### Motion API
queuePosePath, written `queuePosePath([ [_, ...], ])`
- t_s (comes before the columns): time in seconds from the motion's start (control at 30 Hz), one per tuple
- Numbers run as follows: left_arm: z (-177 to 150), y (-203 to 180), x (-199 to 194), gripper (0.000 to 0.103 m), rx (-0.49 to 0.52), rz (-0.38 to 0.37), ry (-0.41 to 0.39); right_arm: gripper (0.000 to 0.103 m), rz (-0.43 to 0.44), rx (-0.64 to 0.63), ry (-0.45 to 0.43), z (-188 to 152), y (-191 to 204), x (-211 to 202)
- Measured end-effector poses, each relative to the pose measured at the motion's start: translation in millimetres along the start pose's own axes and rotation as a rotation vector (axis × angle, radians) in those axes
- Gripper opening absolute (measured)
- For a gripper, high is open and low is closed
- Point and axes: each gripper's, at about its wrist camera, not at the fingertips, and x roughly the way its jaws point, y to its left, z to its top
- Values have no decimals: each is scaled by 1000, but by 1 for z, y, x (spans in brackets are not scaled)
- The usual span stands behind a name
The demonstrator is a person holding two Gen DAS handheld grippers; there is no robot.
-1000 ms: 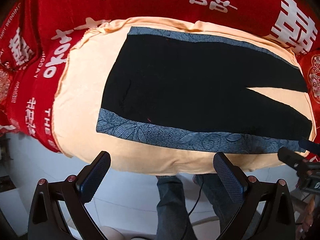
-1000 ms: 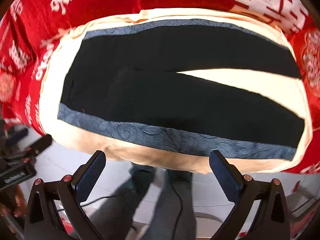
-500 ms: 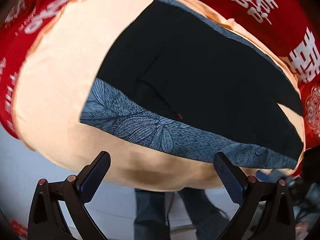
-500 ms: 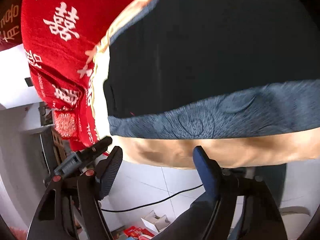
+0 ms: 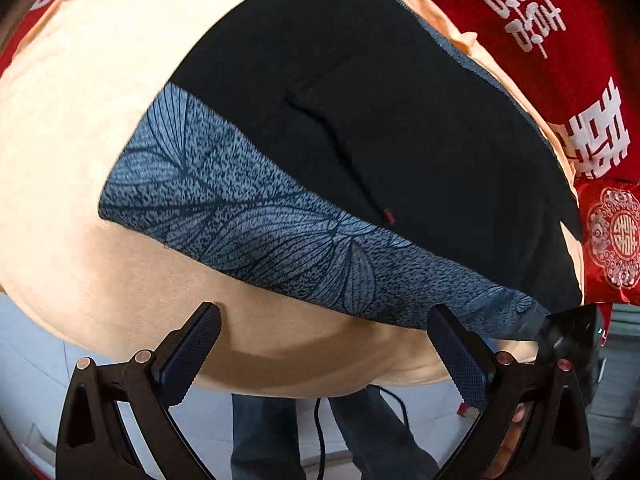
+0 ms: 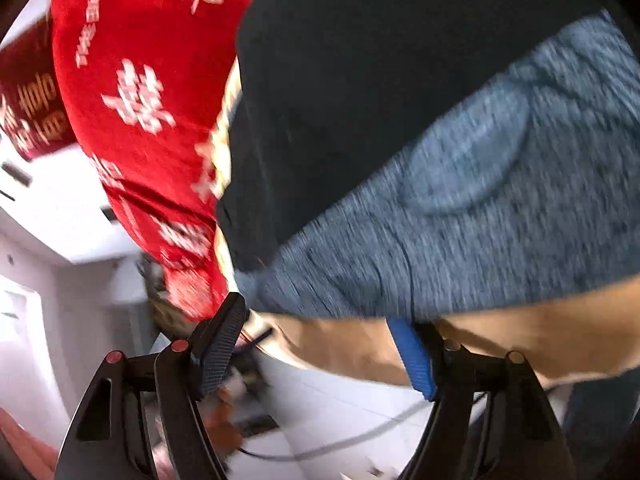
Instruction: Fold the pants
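Note:
Black pants (image 5: pixel 360 120) with a blue leaf-patterned side band (image 5: pixel 248 216) lie flat on a peach cloth (image 5: pixel 80 120). My left gripper (image 5: pixel 324 356) is open, just in front of the cloth's near edge, below the band near the waist end. My right gripper (image 6: pixel 320 352) is open at the cloth's near edge, right below the blue band (image 6: pixel 480 208) of the pants (image 6: pixel 380 60); this view is blurred. The right gripper's tip (image 5: pixel 576 328) shows at the band's far right end in the left wrist view.
A red cover with white characters (image 5: pixel 560 60) lies under the peach cloth and hangs over the side (image 6: pixel 140 100). The person's jeans-clad legs (image 5: pixel 272 436) and a cable (image 5: pixel 320 432) are below the edge, over white floor tiles.
Both grippers moved closer to the near edge and the blue band. The right gripper swung toward the leg end and tilted; its jaws narrowed somewhat but stay open.

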Motion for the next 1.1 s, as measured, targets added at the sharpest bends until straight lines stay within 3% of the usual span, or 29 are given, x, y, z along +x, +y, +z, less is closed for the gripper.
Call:
queuePosePath([
  [0.13, 3, 2, 4, 103, -45, -55, 5, 77, 95, 41, -54, 10, 13, -2],
  [0.23, 6, 5, 7, 103, -116, -136, -3, 77, 156, 19, -60, 13, 36, -16],
  [0.3, 12, 10, 8, 103, -205, -215, -22, 77, 160, -4, -56, 15, 49, -21],
  [0.43, 28, 19, 8, 103, -303, -265, -74, 77, 154, -14, -40, 16, 56, -20],
  [0.57, 35, 11, 10, 102, -268, -233, -93, 77, 119, -5, -13, 16, 41, -14],
  [0.67, 37, 4, 8, 89, -221, -168, -94, 75, 84, 31, -30, 17, 16, -15],
  [0.7, 39, 3, 7, 79, -212, -151, -97, 70, 78, 59, -44, 17, 5, -18],
  [0.73, 42, -1, 9, 75, -201, -126, -92, 66, 75, 93, -58, 17, -5, -21],
  [0.77, 44, -1, 9, 67, -190, -109, -86, 51, 77, 132, -70, 17, -14, -24],
  [0.8, 45, -1, 8, 55, -186, -100, -86, 28, 93, 181, -80, 17, -22, -26],
  [0.83, 46, 1, 8, 48, -178, -84, -80, 18, 128, 250, -101, 15, -31, -32],
  [0.87, 48, 2, 8, 33, -172, -67, -70, 12, 141, 277, -112, 14, -33, -36],
  [0.93, 52, 6, 4, 29, -184, -90, -47, 12, 112, 271, -110, 13, -22, -42],
  [1.1, 63, -17, -29, 29, -119, -93, -77, 11, -31, 76, -56, 30, 48, -63],
])
